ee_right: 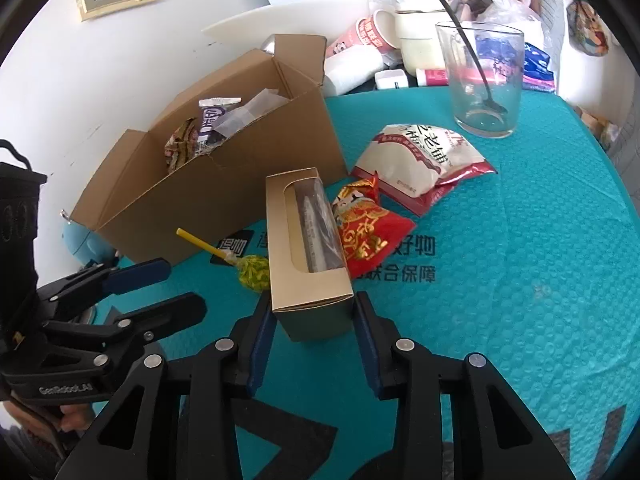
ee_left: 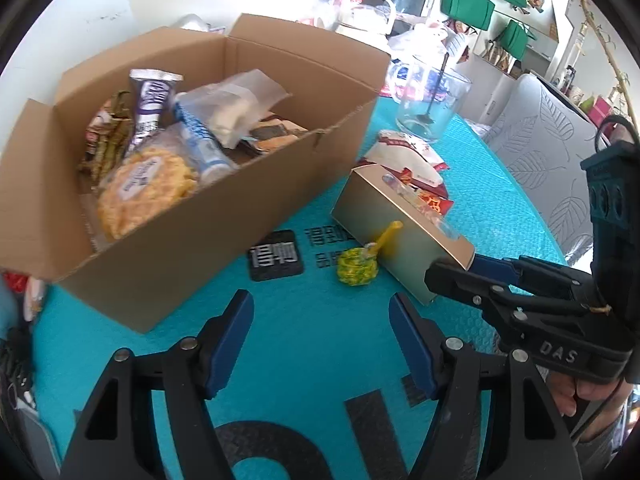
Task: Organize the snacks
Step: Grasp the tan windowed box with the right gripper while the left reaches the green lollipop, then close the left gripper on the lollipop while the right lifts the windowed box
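Observation:
An open cardboard box (ee_left: 224, 236) (ee_right: 240, 184) holds several snack packs. A gold window box (ee_right: 308, 272) (ee_left: 396, 224) lies on the teal mat. My right gripper (ee_right: 314, 316) (ee_left: 460, 268) has its pads against both sides of the gold box's near end, shut on it. A yellow lollipop (ee_left: 358, 266) (ee_right: 252, 272) lies left of it. A red packet (ee_right: 368, 232) and a white-and-red bag (ee_right: 420, 160) lie to its right. My left gripper (ee_left: 320, 320) (ee_right: 160, 284) is open and empty, above the mat near the lollipop.
A glass (ee_right: 486, 80) (ee_left: 432, 96) with a black spoon stands at the back of the mat (ee_right: 520, 280). Cups, a white kettle and bags crowd the table behind it. A grey chair (ee_left: 548, 148) stands at the right.

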Available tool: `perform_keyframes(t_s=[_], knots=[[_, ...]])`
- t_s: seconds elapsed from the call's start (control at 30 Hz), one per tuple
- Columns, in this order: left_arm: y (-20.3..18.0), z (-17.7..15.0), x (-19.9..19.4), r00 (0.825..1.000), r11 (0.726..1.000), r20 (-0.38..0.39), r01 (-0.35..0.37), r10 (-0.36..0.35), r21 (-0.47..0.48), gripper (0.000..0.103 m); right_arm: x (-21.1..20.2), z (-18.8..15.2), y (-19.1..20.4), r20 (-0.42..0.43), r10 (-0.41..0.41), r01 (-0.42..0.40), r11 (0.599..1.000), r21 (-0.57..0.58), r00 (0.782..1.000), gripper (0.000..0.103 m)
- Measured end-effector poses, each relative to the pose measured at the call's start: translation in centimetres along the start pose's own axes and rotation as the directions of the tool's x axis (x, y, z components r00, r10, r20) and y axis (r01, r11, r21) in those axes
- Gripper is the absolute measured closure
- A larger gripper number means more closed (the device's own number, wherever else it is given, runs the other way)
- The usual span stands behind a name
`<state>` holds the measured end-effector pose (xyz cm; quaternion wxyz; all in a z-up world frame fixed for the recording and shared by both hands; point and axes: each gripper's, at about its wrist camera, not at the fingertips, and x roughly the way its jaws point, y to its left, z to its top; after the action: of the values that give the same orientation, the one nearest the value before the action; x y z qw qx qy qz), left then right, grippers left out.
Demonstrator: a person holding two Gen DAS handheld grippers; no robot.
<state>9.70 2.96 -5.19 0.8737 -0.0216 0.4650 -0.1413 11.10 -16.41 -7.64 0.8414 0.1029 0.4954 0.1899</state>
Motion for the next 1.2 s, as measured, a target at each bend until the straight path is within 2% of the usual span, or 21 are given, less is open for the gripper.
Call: perform_keyframes(t_s=[0.07, 0.13, 0.2, 0.27, 0.33, 0.37, 0.4, 0.47, 0.73, 0.83, 1.2], knots=[[-0.3, 0.1, 0.4, 1.0, 1.0, 0.011, 0.013, -0.013, 0.018, 0.034, -0.4, -0.4, -0.2, 0.002, -0.005, 0.005, 1.0, 0.001, 1.0, 0.066], [-0.6, 0.3, 0.9, 1.0, 0.999, 0.025, -0.006, 0.005, 0.044, 0.034, -0.9, -0.8, -0.3, 0.002, -0.023, 0.023, 1.0, -0.003, 1.0, 0.066], [-1.0, 0.5, 1.4, 1.0, 0.998, 0.017, 0.003, -0.004, 0.061, 0.044, -1.4, -1.4, -0.4, 0.0, -0.042, 0.042, 0.999, -0.011, 0.999, 0.066], [-1.2, 0.6, 1.9, 1.0, 0.997, 0.003, 0.025, -0.025, 0.07, 0.048, -1.9, -1.8, -0.6, -0.003, -0.05, 0.05, 0.999, -0.007, 0.999, 0.066], [-1.5, 0.6, 2.6, 0.999, 0.996, -0.01, 0.048, -0.047, 0.081, 0.061, -2.3, -2.2, -0.9, -0.007, -0.052, 0.052, 0.999, -0.003, 0.999, 0.066], [-1.6, 0.7, 3.0, 0.998, 0.995, -0.025, 0.057, -0.056, 0.082, 0.074, -2.4, -2.3, -1.0, -0.01, -0.051, 0.051, 0.999, -0.002, 0.999, 0.065], [-1.7, 0.7, 3.4, 0.997, 0.994, -0.043, 0.074, -0.071, 0.079, 0.082, -2.4, -2.3, -1.0, -0.015, -0.05, 0.05, 0.999, -0.004, 0.999, 0.064], [-1.8, 0.8, 3.6, 0.995, 0.993, -0.044, 0.096, -0.093, 0.067, 0.083, -2.2, -2.2, -1.0, -0.028, -0.047, 0.047, 0.999, -0.012, 0.998, 0.063], [-1.8, 1.4, 3.3, 0.999, 0.994, -0.018, 0.04, -0.039, 0.103, 0.083, -1.1, -1.6, -0.9, -0.062, -0.065, 0.063, 0.998, -0.019, 0.996, 0.057], [-1.4, 1.6, 4.1, 0.998, 0.996, -0.066, 0.023, -0.018, 0.082, 0.083, -0.7, -1.5, -1.0, -0.065, -0.067, 0.066, 0.998, -0.016, 0.996, 0.055], [-1.6, 1.6, 4.2, 0.999, 0.997, -0.038, 0.032, -0.03, 0.075, 0.083, -0.7, -1.5, -1.3, -0.072, -0.066, 0.067, 0.998, 0.006, 0.995, 0.051]])
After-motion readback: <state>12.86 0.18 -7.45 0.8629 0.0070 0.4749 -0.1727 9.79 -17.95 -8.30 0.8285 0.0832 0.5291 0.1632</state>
